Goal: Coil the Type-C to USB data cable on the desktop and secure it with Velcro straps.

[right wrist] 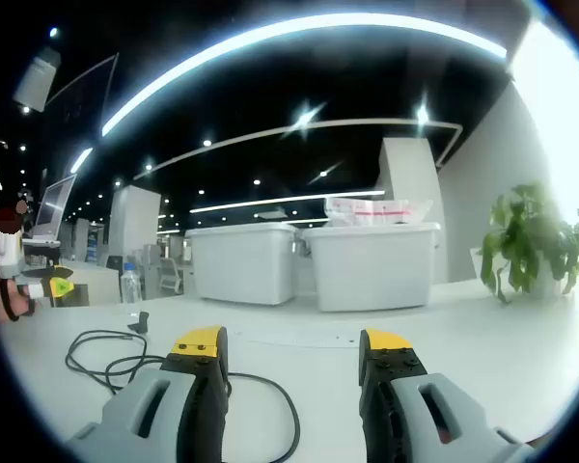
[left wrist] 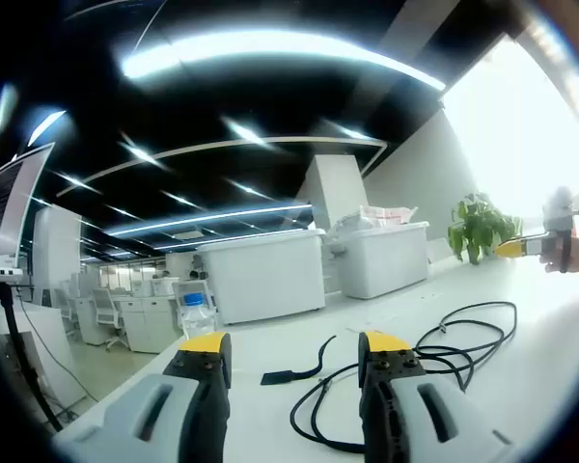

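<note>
Two grippers, both spread wide, nothing held. In the left gripper view my left gripper (left wrist: 294, 352) hovers low over the white desktop (left wrist: 521, 318), yellow-tipped grey jaws well apart. Between those jaws lies a short flat black Velcro strap (left wrist: 291, 371), one end curling up. Just right of it, partly behind my right-hand jaw, sprawls the thin black data cable (left wrist: 454, 347) in loose uneven loops, not yet coiled. Far right, my right gripper (left wrist: 540, 246) is up off the surface, well apart from the cable.

In the right gripper view my right gripper (right wrist: 294, 347) is equally wide open and empty over the white desktop (right wrist: 482, 347); the black cable (right wrist: 125, 359) lies left of the jaws, one run passing behind the left jaw. My left gripper (right wrist: 39, 287) shows at far left. Connector ends too small to tell.

Doing this step well, I think: pin one cable end with the left, feed even same-size loops with the right, stack them flat, keep the strap within reach and not buried under the loops.
</note>
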`<state>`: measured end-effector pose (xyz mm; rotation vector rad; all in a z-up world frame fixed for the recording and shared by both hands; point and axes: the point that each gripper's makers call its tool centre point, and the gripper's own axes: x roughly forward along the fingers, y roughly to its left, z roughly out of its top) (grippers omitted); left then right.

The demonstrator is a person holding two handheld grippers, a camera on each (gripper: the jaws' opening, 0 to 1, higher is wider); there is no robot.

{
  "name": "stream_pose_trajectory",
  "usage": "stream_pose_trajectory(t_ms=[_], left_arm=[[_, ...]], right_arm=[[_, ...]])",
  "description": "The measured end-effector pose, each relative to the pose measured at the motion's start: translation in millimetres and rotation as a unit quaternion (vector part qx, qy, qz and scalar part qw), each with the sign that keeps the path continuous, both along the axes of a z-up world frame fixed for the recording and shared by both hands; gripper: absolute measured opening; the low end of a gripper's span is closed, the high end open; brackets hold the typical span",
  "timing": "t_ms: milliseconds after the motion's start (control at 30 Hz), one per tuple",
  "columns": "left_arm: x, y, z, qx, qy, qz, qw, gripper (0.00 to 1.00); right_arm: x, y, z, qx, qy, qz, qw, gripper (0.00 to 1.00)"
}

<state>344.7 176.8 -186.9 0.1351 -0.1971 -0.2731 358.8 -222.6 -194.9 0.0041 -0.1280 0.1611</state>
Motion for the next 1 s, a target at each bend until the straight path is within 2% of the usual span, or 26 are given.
stream_pose_trajectory(t_ms=[167, 367, 600, 1000], left_arm=[[-2.2, -6.8, 1.2, 0.001, -0.002, -0.015, 0.9999, 0.54], [-5.1, -18.9, 0.3, 0.018, -0.007, -0.035, 0.9992, 0.56], [-5.2, -19.3, -1.3, 0.011, 0.001, -0.04, 0.9991, 0.56], [-5.9, -22.5, -2.5, 0.017, 0.001, -0.044, 0.9989, 0.55]], right_arm=[[1.2, -0.8, -1.2, -0.006, 0.0, 0.0, 1.0, 0.54], [1.7, -3.4, -0.3, -0.006, -0.001, -0.003, 1.0, 0.53], [1.5, -3.5, 1.2, -0.004, -0.003, -0.003, 1.0, 0.53], [1.6, -0.8, -1.7, -0.008, 0.001, 0.001, 1.0, 0.53]])
